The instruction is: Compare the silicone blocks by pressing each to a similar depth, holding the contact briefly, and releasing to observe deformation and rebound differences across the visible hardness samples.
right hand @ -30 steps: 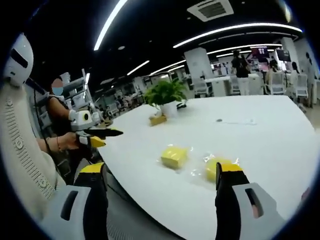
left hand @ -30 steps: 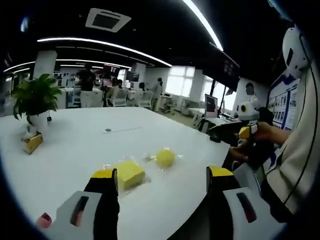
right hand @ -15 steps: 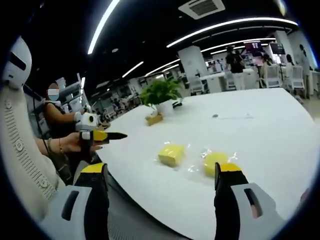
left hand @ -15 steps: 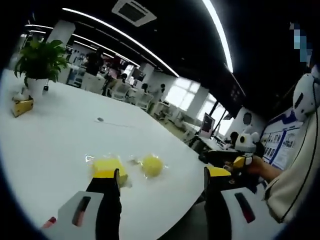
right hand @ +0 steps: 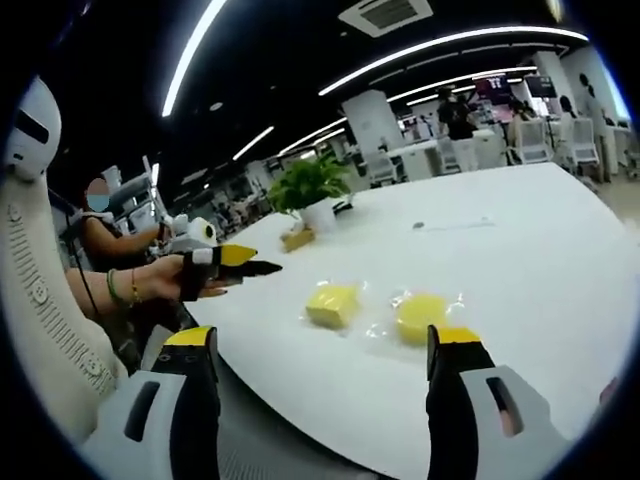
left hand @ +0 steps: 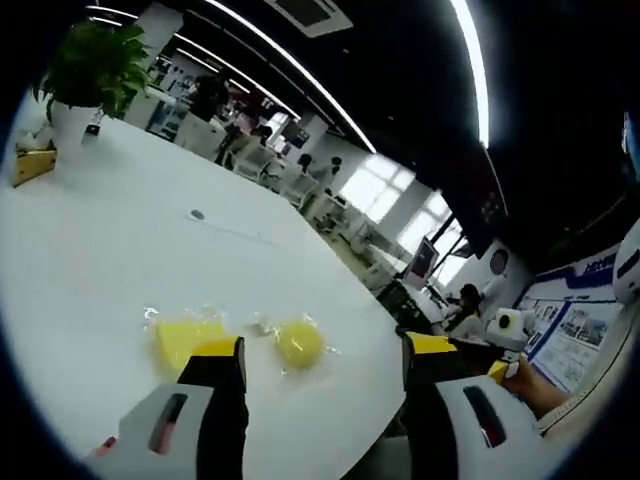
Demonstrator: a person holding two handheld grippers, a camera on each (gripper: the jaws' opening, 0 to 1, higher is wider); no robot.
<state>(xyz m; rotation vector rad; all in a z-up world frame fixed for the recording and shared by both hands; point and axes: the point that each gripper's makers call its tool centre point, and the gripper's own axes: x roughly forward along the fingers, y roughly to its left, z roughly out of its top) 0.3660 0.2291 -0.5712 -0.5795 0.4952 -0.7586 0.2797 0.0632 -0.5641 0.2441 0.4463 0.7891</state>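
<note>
Both tools hang over the near edge of the white counter (left hand: 110,260), and neither one grips anything. The left tool (left hand: 322,362) has its yellow-tipped jaws spread wide apart, released. Just ahead of its left jaw lies the square silicone block (left hand: 185,338), part of it hidden behind that jaw's tip; whether the jaw touches it I cannot tell. The round silicone block (left hand: 299,342) sits in the open space between the jaws, a little beyond them and nearer the left one. Both blocks are yellow and lie in clear wrapping flat on the counter, close together but apart. Far beyond the left jaw, across the counter, stands a potted plant (left hand: 88,72) with a small yellow box (left hand: 32,165) beside it.

The right tool (right hand: 323,345) is likewise released, jaws wide. The round silicone block (right hand: 421,316) lies just ahead of its right jaw, and the square silicone block (right hand: 332,304) lies ahead between the jaws, nearer the middle. In the right gripper view the left tool (right hand: 238,262) comes in from beyond the left jaw, held in a hand (right hand: 165,283) at the counter's edge, short of the blocks.
</note>
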